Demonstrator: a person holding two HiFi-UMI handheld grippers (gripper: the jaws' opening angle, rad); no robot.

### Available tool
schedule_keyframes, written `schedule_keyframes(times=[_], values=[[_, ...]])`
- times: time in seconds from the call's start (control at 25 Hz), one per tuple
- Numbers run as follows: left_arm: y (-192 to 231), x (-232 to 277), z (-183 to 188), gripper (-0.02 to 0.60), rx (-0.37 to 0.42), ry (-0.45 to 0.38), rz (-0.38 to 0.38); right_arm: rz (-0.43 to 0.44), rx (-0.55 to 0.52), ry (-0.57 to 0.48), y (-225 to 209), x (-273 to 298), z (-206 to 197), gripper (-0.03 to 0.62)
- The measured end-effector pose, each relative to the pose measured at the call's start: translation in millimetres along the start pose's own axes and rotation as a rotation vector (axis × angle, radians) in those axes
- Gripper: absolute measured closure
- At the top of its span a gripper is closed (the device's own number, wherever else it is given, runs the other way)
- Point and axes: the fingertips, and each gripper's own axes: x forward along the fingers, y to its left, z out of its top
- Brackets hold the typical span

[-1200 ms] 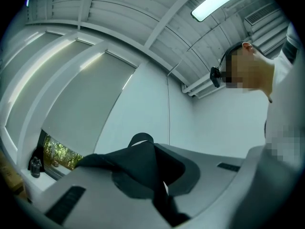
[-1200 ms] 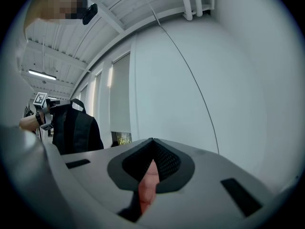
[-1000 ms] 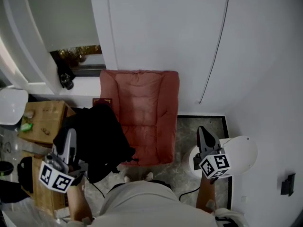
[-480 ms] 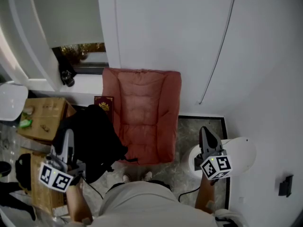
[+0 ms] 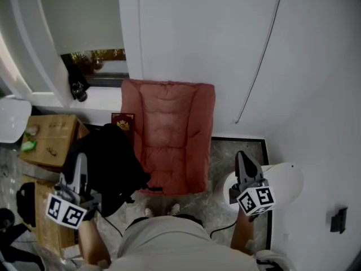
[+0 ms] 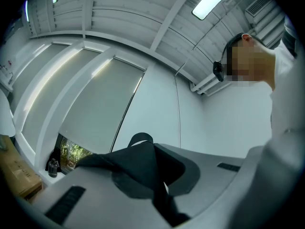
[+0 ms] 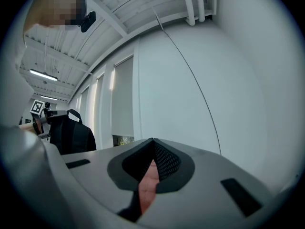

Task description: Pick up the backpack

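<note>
Backpack [image 5: 113, 162], black, sits at the lower left of the head view, overlapping the left edge of a pink armchair [image 5: 172, 129] that fills the middle of the frame. The left gripper [image 5: 82, 161] is right against the bag's left side. In the left gripper view the jaws are clenched on a fold of the backpack's black fabric [image 6: 143, 163], and a narrow black loop [image 6: 141, 138] rises just above the jaw tips. From above it is hard to say whether the bag's bottom is clear of the floor; it seems to hang from the grip.

The right gripper [image 5: 241, 157] is at the lower right of the head view, above a round white surface [image 5: 289, 179] and well apart from the backpack. In the right gripper view its jaws [image 7: 152, 141] meet at the tips with nothing between them. Only a sliver of pink shows through the gap lower down. At the left edge of that view the backpack [image 7: 71, 132] appears again, upright and dark.

Cardboard boxes [image 5: 51, 140] sit at the left edge of the head view, just beside the bag. Grey marbled floor [image 5: 225, 151] shows between the armchair and the round surface.
</note>
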Motion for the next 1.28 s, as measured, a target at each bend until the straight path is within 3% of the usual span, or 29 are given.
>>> schedule_keyframes(times=[0.6, 1.28], values=[[10.5, -5.4, -18.4, 0.558, -0.002, 0.013, 0.034, -0.001, -0.007, -0.028, 7.1, -1.8, 11.9, 0.572], [19.4, -6.4, -14.4, 0.558, -0.025, 0.005, 0.053, 0.035, -0.017, -0.041, 15.6, 19.4, 14.3, 0.572]])
